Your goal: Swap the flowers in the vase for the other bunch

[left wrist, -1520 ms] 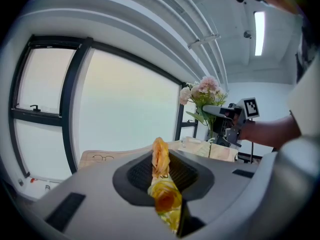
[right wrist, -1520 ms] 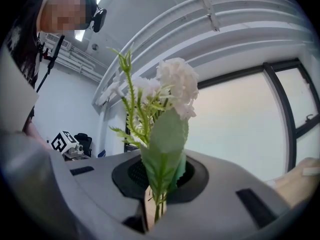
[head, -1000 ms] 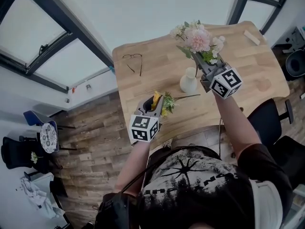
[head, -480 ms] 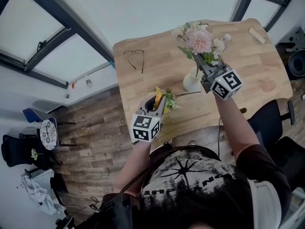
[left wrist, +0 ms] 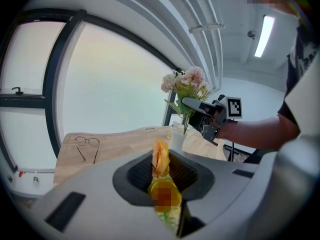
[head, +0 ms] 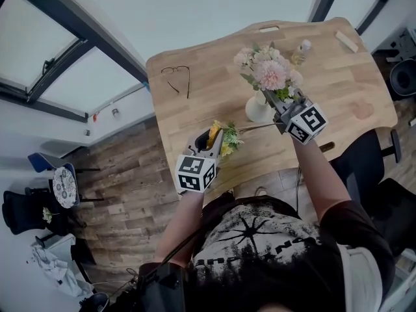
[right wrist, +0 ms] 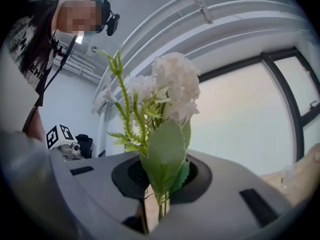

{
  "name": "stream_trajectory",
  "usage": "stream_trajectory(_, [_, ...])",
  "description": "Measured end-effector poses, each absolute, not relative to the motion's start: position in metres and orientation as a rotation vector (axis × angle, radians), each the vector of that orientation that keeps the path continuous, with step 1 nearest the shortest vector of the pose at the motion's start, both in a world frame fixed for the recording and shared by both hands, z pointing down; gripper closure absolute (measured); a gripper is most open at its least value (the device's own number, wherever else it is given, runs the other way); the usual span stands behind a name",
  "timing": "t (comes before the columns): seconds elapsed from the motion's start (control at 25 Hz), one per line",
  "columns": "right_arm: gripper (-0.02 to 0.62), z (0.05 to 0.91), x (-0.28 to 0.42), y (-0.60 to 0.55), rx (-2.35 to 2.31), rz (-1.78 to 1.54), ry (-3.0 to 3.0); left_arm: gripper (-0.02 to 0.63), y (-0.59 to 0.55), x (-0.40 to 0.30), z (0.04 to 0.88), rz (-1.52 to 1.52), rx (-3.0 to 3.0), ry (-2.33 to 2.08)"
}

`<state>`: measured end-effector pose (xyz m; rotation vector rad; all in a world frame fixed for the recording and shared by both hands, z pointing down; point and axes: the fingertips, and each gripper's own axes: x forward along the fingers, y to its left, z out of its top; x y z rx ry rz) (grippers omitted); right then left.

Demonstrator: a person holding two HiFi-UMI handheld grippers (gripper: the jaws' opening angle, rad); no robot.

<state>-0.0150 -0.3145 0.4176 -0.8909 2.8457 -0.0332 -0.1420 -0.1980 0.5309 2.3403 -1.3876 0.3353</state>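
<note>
A small white vase (head: 257,109) stands in the middle of the wooden table (head: 201,103). My right gripper (head: 273,98) is shut on the stems of a pink and white bunch (head: 268,72), held upright right over the vase, stem ends at its mouth. In the right gripper view the bunch (right wrist: 167,96) rises from between the jaws of the right gripper (right wrist: 161,186). My left gripper (head: 213,137) is shut on a yellow bunch (head: 223,140) near the table's front edge, left of the vase. The yellow flower (left wrist: 160,156) fills the left gripper (left wrist: 161,173); vase (left wrist: 176,139) and pink bunch (left wrist: 187,81) show beyond.
Eyeglasses (head: 177,77) lie at the table's far left. A small wooden block (head: 346,41) and a small pale object (head: 305,45) sit at the far right. A black chair (head: 374,168) stands to the right of the table. Large windows lie beyond the table.
My right gripper has come down with the pink and white bunch, bringing its stems to the vase. The left gripper has hardly moved with the yellow bunch.
</note>
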Motion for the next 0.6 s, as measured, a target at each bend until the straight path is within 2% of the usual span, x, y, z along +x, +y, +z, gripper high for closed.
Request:
stream_trajectory(0.44, [0.506, 0.454, -0.003, -0.309, -1.003, -0.022, 2.895, 0.528, -0.198, -0.135, 0.536, 0.346, 2.344, -1.359])
stream_trajectory(0.6, [0.464, 0.462, -0.003, -0.310, -1.024, -0.014, 2.910, 0.528, -0.198, -0.135, 0.540, 0.354, 2.340, -1.351])
